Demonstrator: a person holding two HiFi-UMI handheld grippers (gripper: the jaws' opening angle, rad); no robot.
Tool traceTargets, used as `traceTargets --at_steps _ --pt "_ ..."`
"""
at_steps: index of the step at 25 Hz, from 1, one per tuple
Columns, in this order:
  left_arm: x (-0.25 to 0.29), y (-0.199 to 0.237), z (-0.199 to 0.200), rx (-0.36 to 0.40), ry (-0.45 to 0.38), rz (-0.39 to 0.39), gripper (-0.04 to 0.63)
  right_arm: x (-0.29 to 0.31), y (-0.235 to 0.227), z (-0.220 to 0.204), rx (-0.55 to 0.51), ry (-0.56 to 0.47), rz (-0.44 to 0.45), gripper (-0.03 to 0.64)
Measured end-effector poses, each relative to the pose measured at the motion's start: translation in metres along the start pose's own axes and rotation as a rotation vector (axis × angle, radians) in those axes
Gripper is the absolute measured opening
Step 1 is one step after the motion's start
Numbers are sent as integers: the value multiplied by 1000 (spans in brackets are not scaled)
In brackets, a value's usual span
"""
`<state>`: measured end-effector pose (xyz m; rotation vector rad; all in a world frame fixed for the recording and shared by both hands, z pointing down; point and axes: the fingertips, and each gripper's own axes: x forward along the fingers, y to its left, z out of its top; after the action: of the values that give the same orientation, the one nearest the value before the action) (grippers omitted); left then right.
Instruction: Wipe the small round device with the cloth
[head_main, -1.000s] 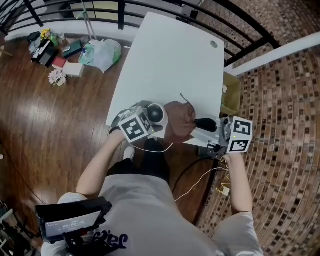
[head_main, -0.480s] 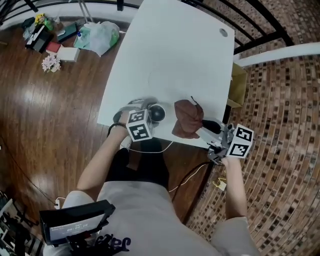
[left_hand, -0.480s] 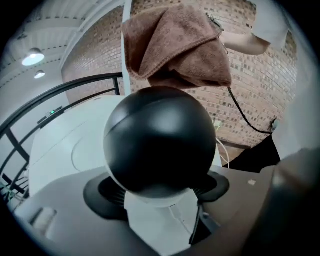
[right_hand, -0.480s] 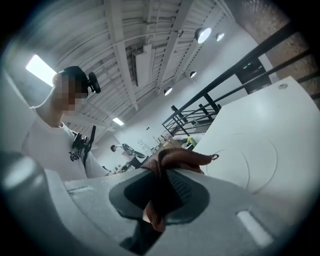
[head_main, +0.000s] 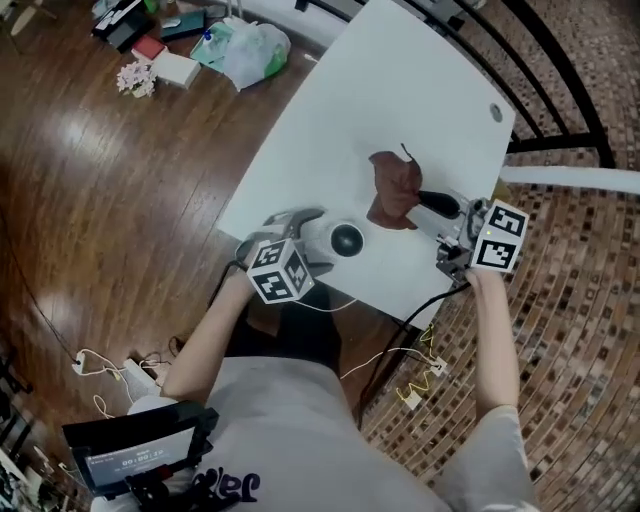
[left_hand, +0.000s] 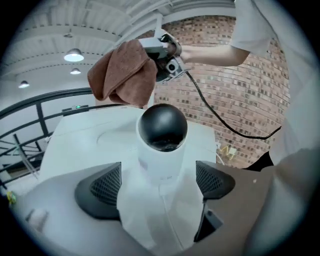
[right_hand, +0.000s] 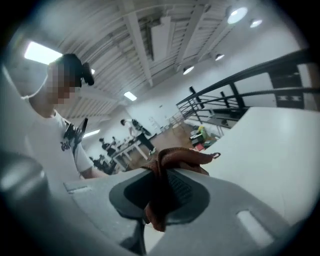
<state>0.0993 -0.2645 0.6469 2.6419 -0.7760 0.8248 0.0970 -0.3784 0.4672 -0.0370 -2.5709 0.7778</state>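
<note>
There are two tongs, the left tongs (left_hand: 159, 181) and the right tongs (right_hand: 161, 192). There are also two marker cubes, the left cube (head_main: 279, 271) and the right cube (head_main: 497, 239). One white worktop (head_main: 400, 100) is in view, with one round hole (head_main: 496, 112) in it. There is one small round device (head_main: 345, 240) and one cloth (head_main: 396, 188). One black cable (head_main: 428, 303) shows. The floor (head_main: 100, 200) holds one pale plastic bag (head_main: 255, 50), one bunch of flowers (head_main: 137, 78) and one white box (head_main: 175, 68).
</note>
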Motion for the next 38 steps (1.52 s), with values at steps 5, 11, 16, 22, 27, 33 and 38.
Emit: traceTargets --at_steps 5,11,16,22,27,33,38 --pt "-68 33 -18 -265 -146 189 495 102 34 0 -291 460 368 35" --pt "-163 77 -76 -427 -193 426 491 162 111 -88 -501 1028 858 35" --pt "-185 72 -103 -459 -203 488 511 142 131 -171 -789 1368 1114 37" --pt "-189 50 -94 -445 -279 417 508 139 120 -174 -754 1487 1189 37" --pt "-201 45 -86 -484 -394 381 505 116 106 -182 -749 1559 1257 37" --pt "-217 57 -92 -522 -400 440 499 100 105 -201 -772 1693 1373 37" --pt "-229 68 -94 -554 -426 504 480 88 112 -196 -712 1729 1444 37"
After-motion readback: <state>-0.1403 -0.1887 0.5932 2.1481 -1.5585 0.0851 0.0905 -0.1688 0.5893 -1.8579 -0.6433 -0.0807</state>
